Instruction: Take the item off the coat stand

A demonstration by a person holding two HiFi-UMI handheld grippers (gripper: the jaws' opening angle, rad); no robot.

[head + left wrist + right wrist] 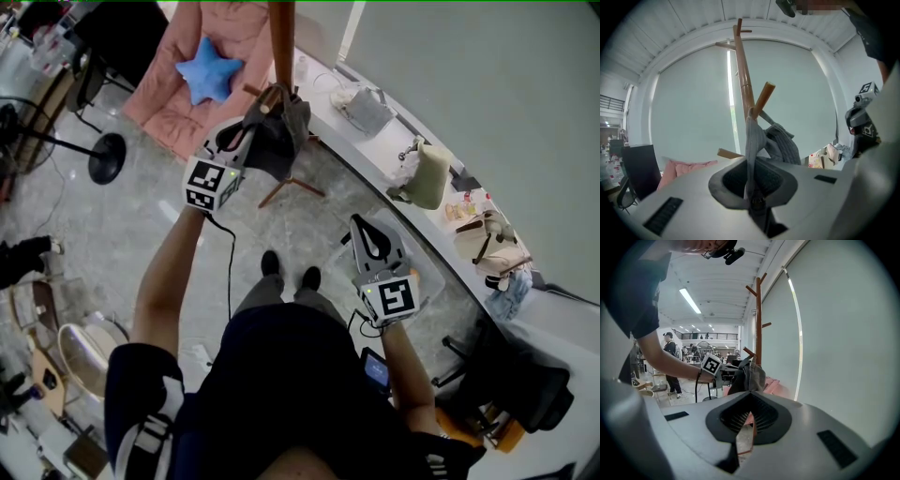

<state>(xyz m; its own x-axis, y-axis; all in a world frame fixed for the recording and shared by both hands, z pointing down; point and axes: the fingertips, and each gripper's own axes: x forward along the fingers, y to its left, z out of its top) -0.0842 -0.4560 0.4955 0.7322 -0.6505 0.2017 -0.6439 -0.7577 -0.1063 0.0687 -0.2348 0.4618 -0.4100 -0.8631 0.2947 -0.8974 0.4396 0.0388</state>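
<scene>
A grey knitted item (284, 139) hangs from a peg (764, 96) of the wooden coat stand (281, 37). My left gripper (253, 131) is raised to it and is shut on the item's grey strap (751, 140), which runs taut from the peg down between the jaws. The rest of the item (783, 143) bunches just behind the pole (743, 70). My right gripper (361, 223) is held lower and to the right, away from the stand, shut with nothing in it. In the right gripper view the stand (758, 319), the grey item (751, 373) and the left gripper's marker cube (711, 364) lie ahead.
A pink chair with a blue star cushion (208, 70) stands behind the coat stand. Along the curved white ledge (375, 155) by the wall sit several bags (427, 173). A black round stand base (108, 157) is on the floor at left, and a black office chair (525, 384) at lower right.
</scene>
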